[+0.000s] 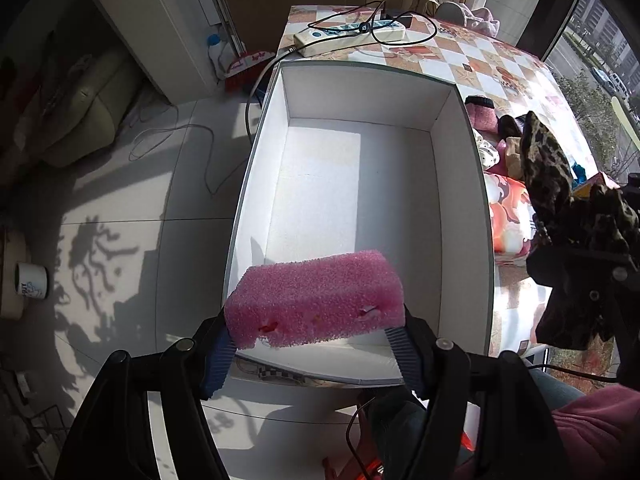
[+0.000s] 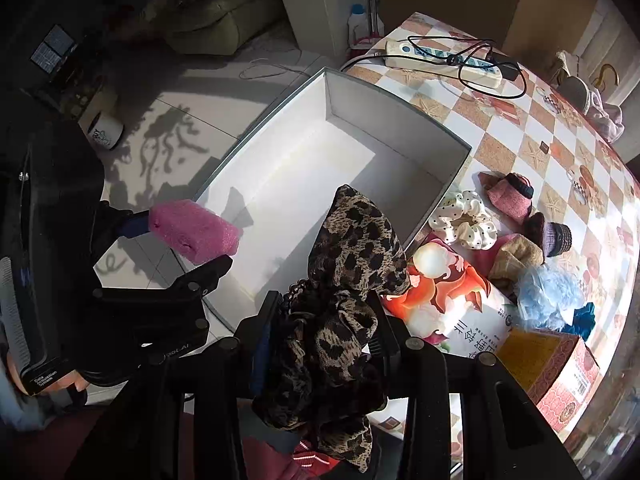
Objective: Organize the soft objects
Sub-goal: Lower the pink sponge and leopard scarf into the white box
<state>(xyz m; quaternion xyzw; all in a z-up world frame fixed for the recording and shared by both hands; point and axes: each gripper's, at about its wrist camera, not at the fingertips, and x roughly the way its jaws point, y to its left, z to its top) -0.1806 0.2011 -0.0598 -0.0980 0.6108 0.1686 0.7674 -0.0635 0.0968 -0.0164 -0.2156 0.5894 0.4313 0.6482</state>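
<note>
Left gripper [image 1: 316,340] clamped on the pink sponge [image 1: 316,300], one finger at each end, held above the near edge of the white box [image 1: 460,160]. Box interior bare, sits at the left edge of the checkered surface [image 2: 520,120]. Right gripper [image 2: 324,320] closed on the leopard-print cloth [image 2: 344,280], bunched between the fingers and draping down, just right of the box's near corner. On the surface right of the box: polka-dot scrunchie [image 2: 464,220], pink knit piece [image 2: 508,196], light blue fluffy item [image 2: 548,288], printed packet [image 2: 452,304]. Power strip [image 2: 444,60] at far end
</note>
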